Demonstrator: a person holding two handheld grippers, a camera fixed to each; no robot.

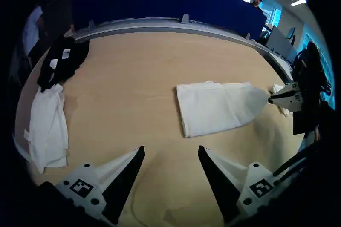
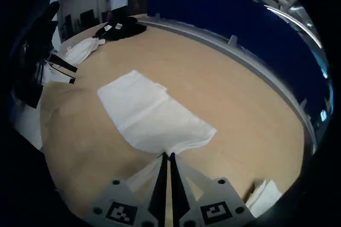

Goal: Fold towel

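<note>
White and folded into a long rectangle, the towel (image 1: 215, 107) lies near the middle of a pale wooden table (image 1: 128, 78). In the left gripper view its long axis runs left to right. The left end is square and the right end is drawn into a point. The cloth is smooth, with a soft fold line crossing it about halfway along.

The right gripper (image 2: 166, 155) is clenched on that pointed end, its two fingers pressed together with the towel's edge pinched between them. The left gripper (image 1: 170, 150) is released, its fingers spread wide over bare wood, near the towel's long side but apart from it.

At the table's far left lies a rumpled white cloth (image 1: 47, 129), with a black garment (image 1: 64, 61) touching its upper end. A blue partition (image 1: 170, 1) stands along the table's back edge.
</note>
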